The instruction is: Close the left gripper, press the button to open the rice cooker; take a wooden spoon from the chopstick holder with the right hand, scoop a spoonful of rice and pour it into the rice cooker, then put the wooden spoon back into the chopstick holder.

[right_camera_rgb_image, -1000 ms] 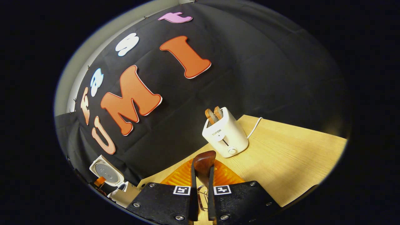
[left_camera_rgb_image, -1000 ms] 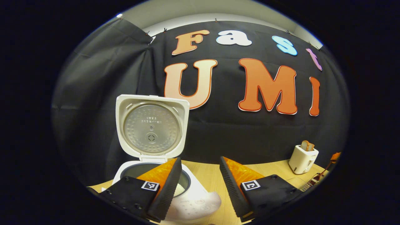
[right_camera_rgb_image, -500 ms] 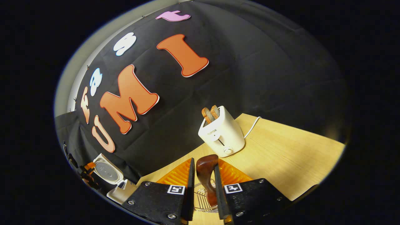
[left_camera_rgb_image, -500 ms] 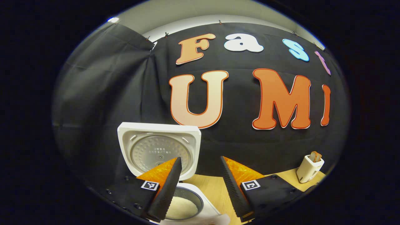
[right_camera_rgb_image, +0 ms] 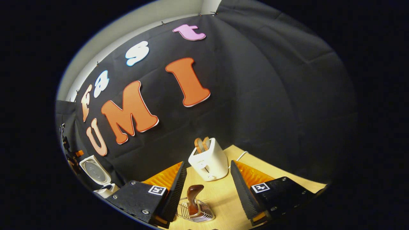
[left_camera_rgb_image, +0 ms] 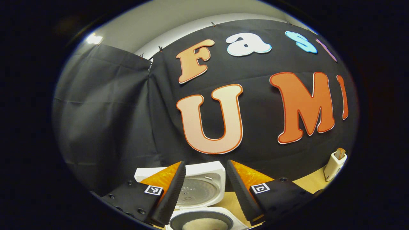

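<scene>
Mock kitchen inside a recording booth.
A wooden table (right_camera_rgb_image: pixel 281 174) holds a toaster (right_camera_rgb_image: pixel 208 159) and open rice cooker (left_camera_rgb_image: pixel 201 199), backed by black cloth wall (right_camera_rgb_image: pixel 271 102).

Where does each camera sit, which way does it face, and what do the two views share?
Left gripper view: rides the left hand-held gripper, facing the booth wall above the open rice cooker; its own open fingers show.
Right gripper view: rides the right hand-held gripper, facing the wooden spoon in the chopstick holder; its own open fingers show.
Shared: rice cooker, toaster, table.
</scene>
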### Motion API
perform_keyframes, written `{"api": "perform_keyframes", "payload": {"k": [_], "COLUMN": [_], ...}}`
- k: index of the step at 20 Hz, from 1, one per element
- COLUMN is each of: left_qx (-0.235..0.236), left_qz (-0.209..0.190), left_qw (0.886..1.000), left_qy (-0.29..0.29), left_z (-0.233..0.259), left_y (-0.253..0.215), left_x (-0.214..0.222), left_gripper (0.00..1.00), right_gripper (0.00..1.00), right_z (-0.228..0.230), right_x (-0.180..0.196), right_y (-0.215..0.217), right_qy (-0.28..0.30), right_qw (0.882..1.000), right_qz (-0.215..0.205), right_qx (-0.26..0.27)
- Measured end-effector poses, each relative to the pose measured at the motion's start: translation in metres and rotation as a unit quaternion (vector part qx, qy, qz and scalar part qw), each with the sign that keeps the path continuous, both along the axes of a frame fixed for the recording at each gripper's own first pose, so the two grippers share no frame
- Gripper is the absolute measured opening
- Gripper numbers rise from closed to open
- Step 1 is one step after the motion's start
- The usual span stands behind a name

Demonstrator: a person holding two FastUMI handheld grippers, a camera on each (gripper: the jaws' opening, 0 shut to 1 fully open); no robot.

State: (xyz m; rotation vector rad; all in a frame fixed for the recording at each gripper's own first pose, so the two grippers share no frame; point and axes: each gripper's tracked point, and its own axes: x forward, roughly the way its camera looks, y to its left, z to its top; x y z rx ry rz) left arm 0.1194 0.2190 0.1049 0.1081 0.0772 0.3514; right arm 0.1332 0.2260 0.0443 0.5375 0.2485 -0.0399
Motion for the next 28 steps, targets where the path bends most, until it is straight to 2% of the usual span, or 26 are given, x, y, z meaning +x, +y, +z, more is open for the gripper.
{"api": "perform_keyframes", "payload": {"k": [1,2,5,7,9,14,16,19,20,21,22,24,25,28], "left_qx": [-0.002,-0.002,-0.023,-0.036,-0.035,-0.051,-0.079,-0.099,-0.097,-0.101,-0.104,-0.116,-0.119,-0.127], "left_qz": [0.003,0.013,0.002,0.014,0.033,0.071,0.07,0.063,0.06,0.062,0.062,0.066,0.065,0.057], "left_qw": [1.0,1.0,0.999,0.998,0.998,0.99,0.987,0.987,0.987,0.985,0.985,0.982,0.981,0.978], "left_qy": [0.001,0.002,0.024,0.042,0.051,0.11,0.123,0.112,0.115,0.123,0.126,0.137,0.141,0.153], "left_z": [0.005,0.009,0.009,0.005,0.005,-0.042,-0.063,-0.063,-0.062,-0.064,-0.063,-0.065,-0.065,-0.068], "left_y": [0.006,0.015,0.032,0.055,0.079,0.119,0.12,0.116,0.117,0.117,0.115,0.115,0.115,0.114], "left_x": [0.008,0.013,0.038,0.049,0.063,0.073,0.074,0.074,0.075,0.075,0.073,0.071,0.072,0.072], "left_gripper": [0.8,0.85,0.85,0.84,0.85,0.85,0.85,0.84,0.8,0.84,0.8,0.84,0.81,0.84], "right_gripper": [0.82,0.82,0.82,0.83,0.83,0.83,0.83,0.83,0.87,0.83,0.83,0.83,0.83,0.83], "right_z": [0.009,0.017,0.042,0.056,0.07,0.091,0.097,0.094,0.092,0.09,0.089,0.084,0.079,0.065], "right_x": [-0.001,-0.001,-0.01,-0.018,-0.021,-0.028,-0.031,-0.027,-0.026,-0.025,-0.025,-0.024,-0.023,-0.019], "right_y": [-0.004,-0.007,-0.007,-0.002,-0.004,-0.002,0.008,0.007,0.008,0.011,0.013,0.019,0.021,0.022], "right_qy": [-0.007,-0.013,-0.029,-0.041,-0.06,-0.078,-0.088,-0.085,-0.084,-0.081,-0.08,-0.079,-0.076,-0.064], "right_qw": [1.0,1.0,0.999,0.998,0.995,0.986,0.983,0.982,0.982,0.982,0.984,0.987,0.988,0.989], "right_qz": [-0.002,-0.005,0.005,0.02,0.014,-0.006,0.002,-0.003,-0.002,-0.001,0.002,0.012,0.017,0.019], "right_qx": [-0.008,-0.018,-0.041,-0.045,-0.073,-0.144,-0.158,-0.169,-0.171,-0.169,-0.161,-0.141,-0.136,-0.131]}}
